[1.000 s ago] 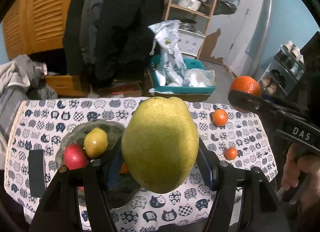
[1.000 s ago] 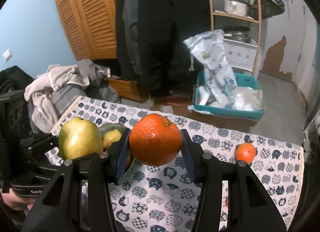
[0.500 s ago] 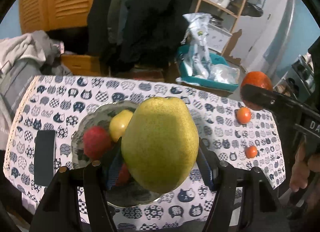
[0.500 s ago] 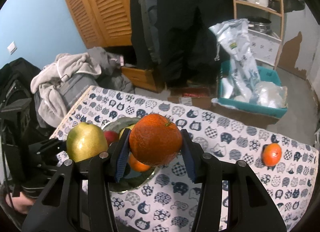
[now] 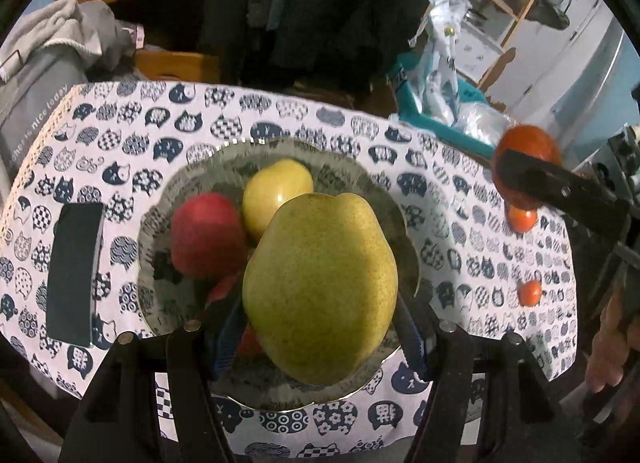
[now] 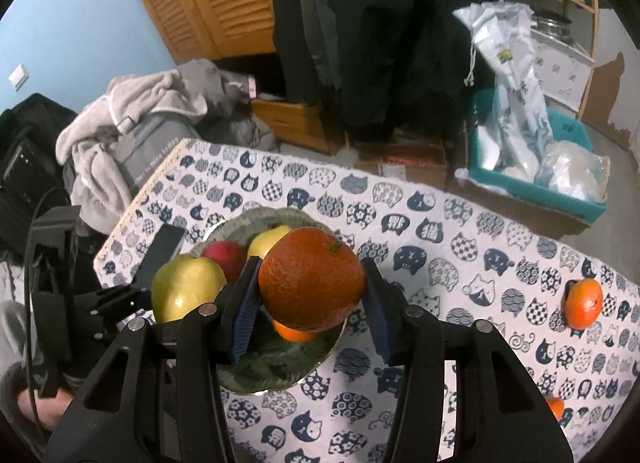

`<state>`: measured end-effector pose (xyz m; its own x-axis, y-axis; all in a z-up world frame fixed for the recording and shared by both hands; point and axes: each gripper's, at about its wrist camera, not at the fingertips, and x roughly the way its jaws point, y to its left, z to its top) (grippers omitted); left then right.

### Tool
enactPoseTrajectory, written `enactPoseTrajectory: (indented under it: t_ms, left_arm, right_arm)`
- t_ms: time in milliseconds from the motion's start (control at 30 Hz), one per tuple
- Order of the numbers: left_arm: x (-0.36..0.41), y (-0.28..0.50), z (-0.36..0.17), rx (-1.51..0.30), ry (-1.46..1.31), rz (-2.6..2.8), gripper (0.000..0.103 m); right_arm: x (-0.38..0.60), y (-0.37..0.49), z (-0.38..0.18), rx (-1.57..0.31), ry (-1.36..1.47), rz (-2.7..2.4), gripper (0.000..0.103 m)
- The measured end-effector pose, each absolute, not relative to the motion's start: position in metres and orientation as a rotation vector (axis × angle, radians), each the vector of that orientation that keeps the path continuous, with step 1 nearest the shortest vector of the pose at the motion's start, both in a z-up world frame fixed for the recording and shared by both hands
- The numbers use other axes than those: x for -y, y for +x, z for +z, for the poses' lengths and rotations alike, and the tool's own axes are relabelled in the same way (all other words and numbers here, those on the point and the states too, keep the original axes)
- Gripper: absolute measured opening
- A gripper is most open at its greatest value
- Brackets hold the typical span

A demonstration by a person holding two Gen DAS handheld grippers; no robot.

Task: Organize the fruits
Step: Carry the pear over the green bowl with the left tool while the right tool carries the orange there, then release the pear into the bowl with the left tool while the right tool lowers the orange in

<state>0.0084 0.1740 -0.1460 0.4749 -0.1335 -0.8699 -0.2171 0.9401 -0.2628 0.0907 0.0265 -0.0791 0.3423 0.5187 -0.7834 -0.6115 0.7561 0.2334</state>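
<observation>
My left gripper (image 5: 320, 327) is shut on a big green pear (image 5: 320, 287) and holds it above the grey-green bowl (image 5: 360, 171). In the bowl lie a red apple (image 5: 206, 235) and a yellow pear (image 5: 276, 187). My right gripper (image 6: 310, 315) is shut on a large orange (image 6: 310, 287), above the bowl's (image 6: 280, 379) right part. A small orange (image 6: 294, 333) lies in the bowl beneath it. The pear in the left gripper also shows in the right wrist view (image 6: 186, 289), and the held orange in the left wrist view (image 5: 526, 155).
The table has a cat-print cloth (image 5: 460, 231). A dark phone (image 5: 74, 271) lies left of the bowl. Small oranges (image 5: 522, 219) (image 5: 530, 293) lie at the right; one shows in the right wrist view (image 6: 584, 303). Behind the table are a teal bin (image 6: 532, 187) and laundry (image 6: 132, 111).
Both grippers have moved forward and higher over the table, each with its fruit. The bowl now lies right under them.
</observation>
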Motion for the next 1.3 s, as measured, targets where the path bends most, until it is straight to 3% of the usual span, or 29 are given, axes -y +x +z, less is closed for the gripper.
enactPoseTrajectory:
  t_ms: [367, 600, 1300]
  left_arm:
    - [-0.162, 0.006, -0.181, -1.184, -0.383, 0.077, 0.068]
    - [-0.155, 0.006, -0.168, -1.121, -0.341, 0.071, 0.067]
    - [-0.244, 0.001, -0.171, -1.106, -0.508, 0.285, 0.067]
  right_arm:
    - [-0.043, 0.095, -0.114, -1.044, -0.138, 0.743, 0.048]
    - [-0.05, 0.098, -0.129, -1.069, -0.152, 0.743, 0.048]
    - [-0.103, 0.102, -0.164, -1.128, -0.159, 0.837, 0.048]
